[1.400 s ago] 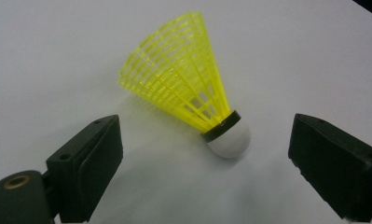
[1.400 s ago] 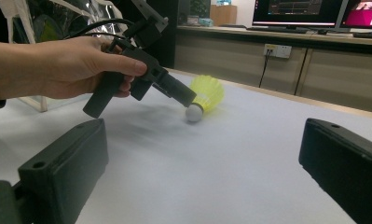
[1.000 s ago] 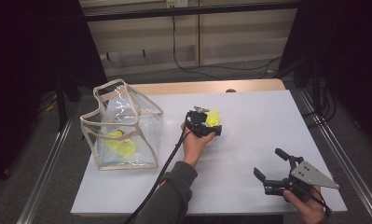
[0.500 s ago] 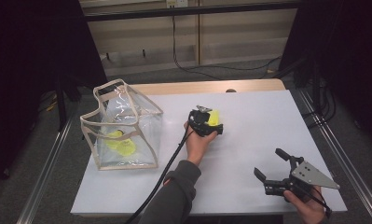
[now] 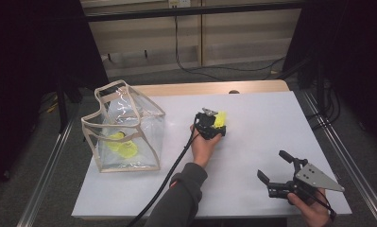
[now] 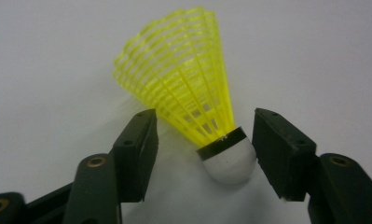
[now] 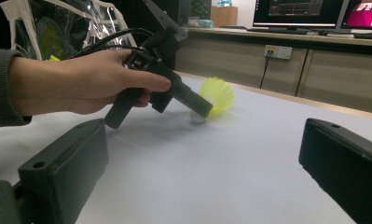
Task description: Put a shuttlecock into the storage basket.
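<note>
A yellow shuttlecock point(image 6: 193, 105) with a white cork head lies on the white table point(image 5: 252, 142); it also shows in the high view point(image 5: 219, 118) and the right gripper view point(image 7: 216, 95). My left gripper point(image 6: 202, 144) is open, its jaws standing on either side of the cork without touching it. In the high view the left gripper point(image 5: 213, 124) sits at the table's middle. My right gripper point(image 5: 275, 165) is open and holds nothing, low at the front right. A clear bag point(image 5: 122, 127) with beige trim stands at the left, with yellow shuttlecocks point(image 5: 122, 145) inside.
A black cable point(image 5: 169, 177) trails from the left gripper along the forearm toward the front edge. A wooden strip point(image 5: 209, 88) borders the table's far side. Metal rails point(image 5: 339, 146) run along both sides of the table.
The left gripper has edged slightly to the right, closer around the shuttlecock. The right gripper has stayed still.
</note>
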### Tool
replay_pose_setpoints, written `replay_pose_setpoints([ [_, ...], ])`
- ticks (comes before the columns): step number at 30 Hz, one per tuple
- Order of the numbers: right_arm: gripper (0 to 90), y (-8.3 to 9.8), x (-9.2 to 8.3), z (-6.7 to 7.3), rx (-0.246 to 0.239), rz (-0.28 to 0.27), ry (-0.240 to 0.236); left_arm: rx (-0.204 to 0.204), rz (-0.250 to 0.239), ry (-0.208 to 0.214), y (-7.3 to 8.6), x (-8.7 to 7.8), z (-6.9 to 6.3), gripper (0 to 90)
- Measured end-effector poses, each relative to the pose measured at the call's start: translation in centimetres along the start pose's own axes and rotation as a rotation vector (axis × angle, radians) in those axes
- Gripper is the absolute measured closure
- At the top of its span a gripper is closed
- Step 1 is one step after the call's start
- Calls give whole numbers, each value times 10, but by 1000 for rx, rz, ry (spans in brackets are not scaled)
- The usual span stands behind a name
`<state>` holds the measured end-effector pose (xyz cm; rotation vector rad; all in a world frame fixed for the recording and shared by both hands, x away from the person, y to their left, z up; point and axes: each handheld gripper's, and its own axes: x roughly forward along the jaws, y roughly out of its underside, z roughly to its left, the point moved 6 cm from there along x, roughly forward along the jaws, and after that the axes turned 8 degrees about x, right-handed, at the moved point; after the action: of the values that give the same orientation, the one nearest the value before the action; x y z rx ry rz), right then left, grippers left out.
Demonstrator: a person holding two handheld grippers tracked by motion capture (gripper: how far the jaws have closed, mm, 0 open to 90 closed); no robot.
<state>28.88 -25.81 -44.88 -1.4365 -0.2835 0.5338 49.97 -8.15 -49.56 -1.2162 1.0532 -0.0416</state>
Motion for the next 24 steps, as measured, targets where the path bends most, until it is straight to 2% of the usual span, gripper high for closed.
replay_pose_setpoints([
  [2, 12, 0, 0, 0, 1, -1, 0, 4, 0, 1, 0, 1, -1, 490],
  [5, 12, 0, 0, 0, 2, 0, 2, 31, 3, -10, 0, 1, -1, 581],
  [8, 12, 0, 0, 0, 0, 1, 1, 17, 10, 7, 1, 2, -1, 639],
  [16, 12, 0, 0, 0, 0, 0, 1, 8, 28, 34, 2, 0, 0, 647],
  [24, 12, 0, -1, 0, 5, -2, 1, -24, 17, 70, -4, -10, -1, 648],
])
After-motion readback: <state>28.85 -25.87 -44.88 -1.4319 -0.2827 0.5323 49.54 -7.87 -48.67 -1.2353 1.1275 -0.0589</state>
